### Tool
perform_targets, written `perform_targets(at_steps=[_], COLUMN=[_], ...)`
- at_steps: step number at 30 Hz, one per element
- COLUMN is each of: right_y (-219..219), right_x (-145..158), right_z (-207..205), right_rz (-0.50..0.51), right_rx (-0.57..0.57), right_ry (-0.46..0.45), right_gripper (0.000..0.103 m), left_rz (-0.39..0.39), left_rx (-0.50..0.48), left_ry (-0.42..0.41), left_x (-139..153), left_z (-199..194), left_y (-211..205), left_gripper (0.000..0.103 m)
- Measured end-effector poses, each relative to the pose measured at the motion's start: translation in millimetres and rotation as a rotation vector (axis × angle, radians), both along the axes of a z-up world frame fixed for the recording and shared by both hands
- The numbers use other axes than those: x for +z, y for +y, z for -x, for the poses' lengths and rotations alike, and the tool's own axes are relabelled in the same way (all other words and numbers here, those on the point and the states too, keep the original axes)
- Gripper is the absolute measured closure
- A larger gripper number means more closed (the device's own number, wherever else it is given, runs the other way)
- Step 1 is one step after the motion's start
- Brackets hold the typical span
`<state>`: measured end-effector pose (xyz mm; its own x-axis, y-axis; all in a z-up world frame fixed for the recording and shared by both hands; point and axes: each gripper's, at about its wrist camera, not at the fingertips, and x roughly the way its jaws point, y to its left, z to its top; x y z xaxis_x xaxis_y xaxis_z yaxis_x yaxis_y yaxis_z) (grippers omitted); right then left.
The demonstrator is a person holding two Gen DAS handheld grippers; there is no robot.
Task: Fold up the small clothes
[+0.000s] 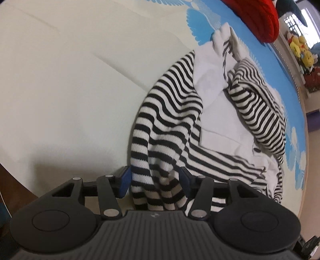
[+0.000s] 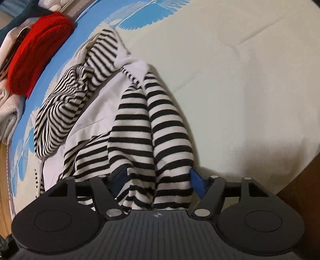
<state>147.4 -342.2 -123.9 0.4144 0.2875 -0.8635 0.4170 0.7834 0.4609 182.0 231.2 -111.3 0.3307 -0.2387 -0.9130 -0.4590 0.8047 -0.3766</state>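
A black-and-white striped garment [image 1: 170,112] with a white front panel [image 1: 216,104] lies crumpled on a cream bedspread [image 1: 70,80]. In the left wrist view, a bunched striped end runs down between the blue-padded fingers of my left gripper [image 1: 155,179]. Its jaws stand apart, with the cloth loose between them. In the right wrist view, the same garment [image 2: 140,128] has another striped fold lying between the spread jaws of my right gripper [image 2: 158,178]. The pads sit at the cloth's sides without pinching it. Both grippers point steeply down at the near edge of the garment.
A red knitted item [image 1: 258,18] [image 2: 34,50] lies at the far side on the blue bird-patterned part of the spread. Pale folded cloth [image 2: 8,112] sits at the left edge. Plush toys [image 1: 300,50] line a shelf beyond the bed. The bed's edge [image 2: 296,192] drops off close by.
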Motion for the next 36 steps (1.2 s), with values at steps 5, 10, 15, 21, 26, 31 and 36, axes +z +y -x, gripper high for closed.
perform_targets(at_steps=[5,10,15,21,26,31,36], right_y=[12.2,16.7,7.6,-20.4,-39.0,-38.0,-40.8], right_x=[-4.9,-9.2,0.4,38.0,50.9,46.6,66.9], right_z=[-4.1,-3.7,1.6,27.6,51.5,54.3,68.9], right_rz=[0.044,0.098,0.033,-0.046,-0.046,-0.018,-0.009], right_rx=[0.057,0.077,0.047,-0.060,-0.052,0.046,0.126], right_ry=[0.036,0.073,-0.003,-0.189,-0.193,-0.144,-0.164], right_gripper=[0.022,0.029,0.095,0.096,0.097,0.097,0.097], left_rz=[-0.022,-0.056,-0.075,-0.045,-0.012,-0.004,0.008], left_rx=[-0.022,-0.057,-0.131,-0.184,-0.223,-0.268,-0.330], left_ry=[0.024,0.039,-0.016,-0.183,-0.160,-0.153,-0.189], left_x=[-4.5,-7.7,0.1,40.3,47.5,51.5,66.3], left_z=[-0.4,0.7,4.5,33.1,54.0,58.3,76.6], left_y=[-9.7,-17.5,-28.6,-34.2,-34.2,-31.6,-29.6], left_gripper=[0.046,0.049,0.094,0.095,0.095,0.095,0.096])
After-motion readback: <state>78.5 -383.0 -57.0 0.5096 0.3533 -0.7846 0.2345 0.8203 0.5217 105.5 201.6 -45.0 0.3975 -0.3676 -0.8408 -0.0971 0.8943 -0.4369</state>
